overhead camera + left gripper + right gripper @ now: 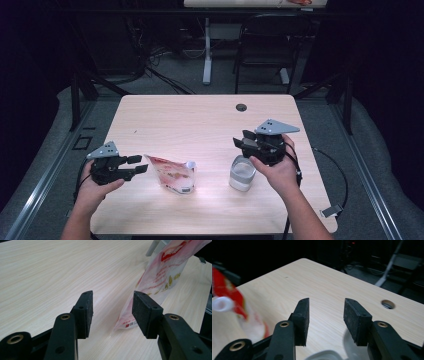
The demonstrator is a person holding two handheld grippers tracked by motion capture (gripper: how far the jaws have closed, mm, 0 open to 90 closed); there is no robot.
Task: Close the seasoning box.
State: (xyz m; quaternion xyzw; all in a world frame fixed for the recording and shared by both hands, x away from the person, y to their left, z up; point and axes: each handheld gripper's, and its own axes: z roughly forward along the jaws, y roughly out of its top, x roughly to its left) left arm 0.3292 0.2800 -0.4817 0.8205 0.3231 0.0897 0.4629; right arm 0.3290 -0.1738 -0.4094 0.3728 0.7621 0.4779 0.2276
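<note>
Red and white, the pouch (172, 174) stands near the front of the wooden table (200, 120), with its white spout (190, 164) at the top, on the side facing the cup. A clear plastic cup (242, 173) sits just beside it, at about 3 o'clock from the pouch.

At about 9 o'clock from the pouch is the left gripper (135, 165). Its jaws are apart and nothing is pinched in them. In the left gripper view, the pouch's (160, 282) bottom corner lies just past the right pad (141, 311), close to it, but not between the pads.

Just above the cup, at about 12 o'clock from it, is the right gripper (242, 140). Its jaws are apart too and hold nothing. In the right gripper view, the cup's rim (324, 355) peeks up at the bottom.

It looks like the job is to grab the pouch and the cup. To do it well, the left gripper should slide forward until the pouch's edge sits right between the pads, then squeeze softly so the pouch does not tip. The right gripper should dip down over the cup's wall before closing.
</note>
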